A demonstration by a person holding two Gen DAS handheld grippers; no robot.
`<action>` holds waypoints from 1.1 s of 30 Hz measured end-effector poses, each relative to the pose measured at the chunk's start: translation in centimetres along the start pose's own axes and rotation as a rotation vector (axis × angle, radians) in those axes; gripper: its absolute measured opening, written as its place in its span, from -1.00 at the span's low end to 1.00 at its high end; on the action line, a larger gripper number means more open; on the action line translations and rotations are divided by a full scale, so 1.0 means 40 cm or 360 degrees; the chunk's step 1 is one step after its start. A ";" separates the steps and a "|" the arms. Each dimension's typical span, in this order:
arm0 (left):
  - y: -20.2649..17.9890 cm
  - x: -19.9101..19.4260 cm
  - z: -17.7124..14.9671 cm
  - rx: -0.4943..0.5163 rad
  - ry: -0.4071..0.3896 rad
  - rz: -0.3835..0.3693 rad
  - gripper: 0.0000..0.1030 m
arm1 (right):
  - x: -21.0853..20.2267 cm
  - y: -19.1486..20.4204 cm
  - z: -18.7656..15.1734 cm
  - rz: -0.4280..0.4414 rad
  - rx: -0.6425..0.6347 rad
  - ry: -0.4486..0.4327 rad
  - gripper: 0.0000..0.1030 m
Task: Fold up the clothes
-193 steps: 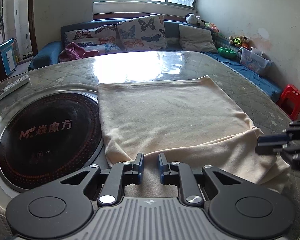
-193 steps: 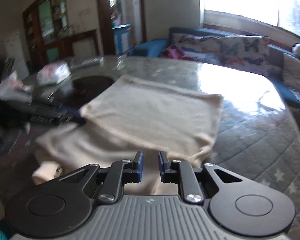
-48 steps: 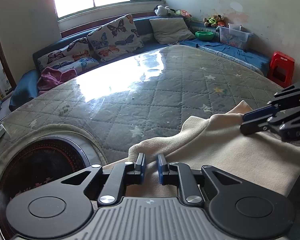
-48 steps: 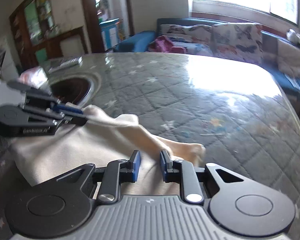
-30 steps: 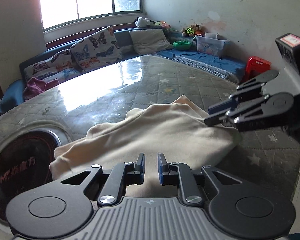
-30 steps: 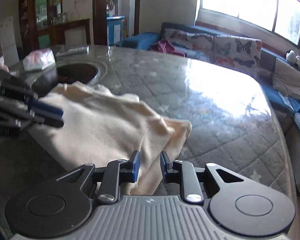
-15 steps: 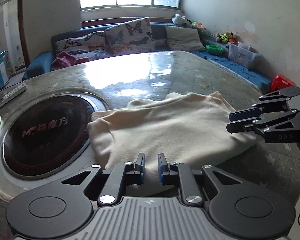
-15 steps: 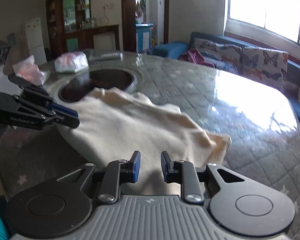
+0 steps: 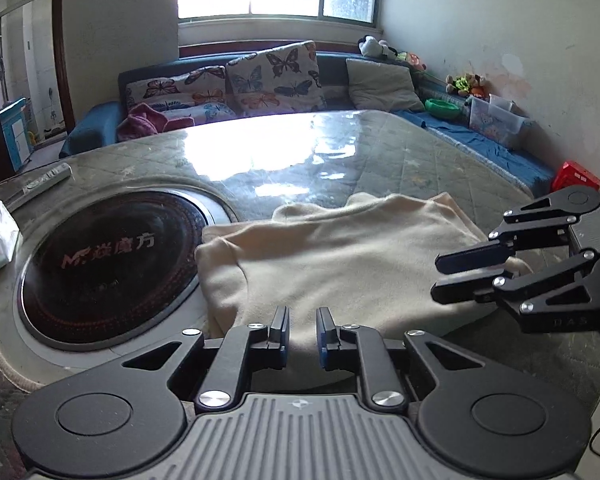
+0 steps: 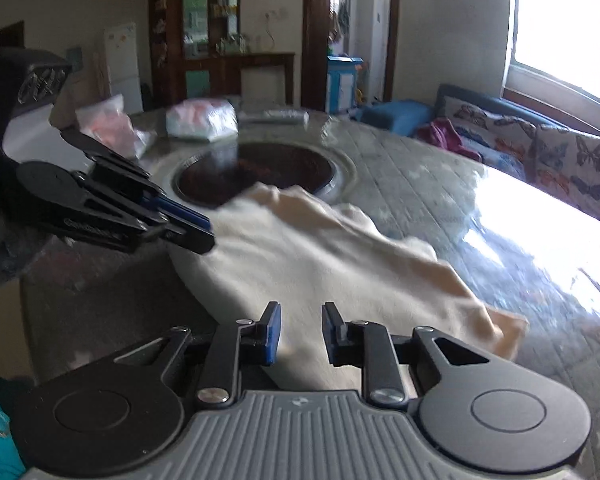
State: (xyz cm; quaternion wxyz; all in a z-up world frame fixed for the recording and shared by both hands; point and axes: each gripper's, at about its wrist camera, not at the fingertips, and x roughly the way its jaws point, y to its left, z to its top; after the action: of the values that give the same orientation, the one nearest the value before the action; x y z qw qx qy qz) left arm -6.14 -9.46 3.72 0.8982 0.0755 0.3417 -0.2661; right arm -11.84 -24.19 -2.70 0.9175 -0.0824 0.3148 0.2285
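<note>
Cloth [image 9: 340, 256], cream, lies folded in soft, limp layers on the tabletop [image 9: 268, 160], likely light; take it at an edge or corner. Left gripper [image 9: 302, 332] and right gripper [image 10: 300, 334] hover with fingers slightly parted, holding nothing.

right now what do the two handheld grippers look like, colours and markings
Both match. The left gripper and right gripper are matte black, with angular linkage arms, silver pivot screws, round discs on either side and a ribbed grey body bearing a small crosshair mark. The fingers carry blue pads. Faint embossed lettering runs along the side links, too unclear to read. No cables or sleeves show.
</note>
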 end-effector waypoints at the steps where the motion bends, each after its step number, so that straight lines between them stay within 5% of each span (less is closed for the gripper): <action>1: 0.004 0.006 -0.001 -0.0013 0.0010 0.0015 -0.67 | 0.009 0.006 0.004 0.0022 -0.0006 0.0000 -0.58; 7: 0.032 0.004 -0.011 -0.0117 0.0030 0.0016 -0.68 | 0.050 0.039 -0.011 0.0097 -0.0099 0.0067 -0.56; 20: 0.040 0.040 0.001 -0.0164 0.0057 0.0043 -0.68 | 0.045 -0.061 -0.011 0.0047 0.0115 0.0020 -0.53; 28: 0.041 0.045 0.003 -0.0173 0.0071 0.0048 -0.67 | 0.067 -0.183 -0.019 -0.0123 0.0334 0.0007 -0.43; 33: 0.035 0.049 0.010 -0.0157 0.0085 0.0061 -0.63 | 0.056 -0.213 -0.013 -0.0111 0.0419 -0.0096 -0.43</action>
State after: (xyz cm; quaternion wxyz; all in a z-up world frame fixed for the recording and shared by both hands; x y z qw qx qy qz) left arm -3.96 -9.23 2.67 0.8963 0.0447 0.3767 -0.2297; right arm -6.56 -31.02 -4.43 0.9368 0.0348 0.3113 0.1556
